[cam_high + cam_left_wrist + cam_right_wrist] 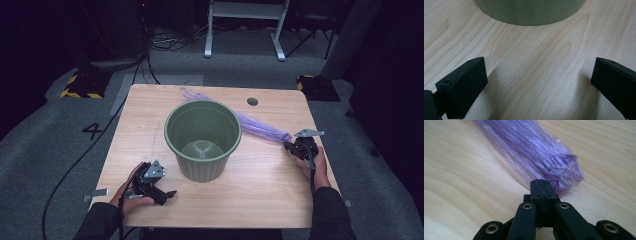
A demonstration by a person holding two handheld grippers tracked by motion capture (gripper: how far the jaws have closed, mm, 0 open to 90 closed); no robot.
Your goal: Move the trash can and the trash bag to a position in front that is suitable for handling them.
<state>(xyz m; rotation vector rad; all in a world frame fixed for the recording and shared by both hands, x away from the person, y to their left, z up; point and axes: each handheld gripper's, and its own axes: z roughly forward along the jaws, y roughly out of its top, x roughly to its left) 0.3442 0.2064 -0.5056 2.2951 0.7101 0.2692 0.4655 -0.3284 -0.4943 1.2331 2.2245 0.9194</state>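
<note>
A dark green plastic pot (202, 137) stands upright and empty in the middle of the wooden table (145, 115). Behind it a long, bunched purple plastic bag (260, 127) lies slanting from the far edge toward the right. My right gripper (292, 146) is at the bag's near end; in the right gripper view its jaws (541, 183) are pressed together with the crumpled bag end (536, 152) pinched at their tips. My left gripper (167, 195) rests low at the front left, open, and between its jaws (539, 75) is bare wood, with the pot's base (529, 12) just ahead.
A round cable hole (252, 101) sits in the table's far side. On the grey floor beyond are a white frame's legs (245, 30), cables (75, 165) at the left and a yellow-and-black striped base (82, 85). Bare wood stretches along the table's front edge.
</note>
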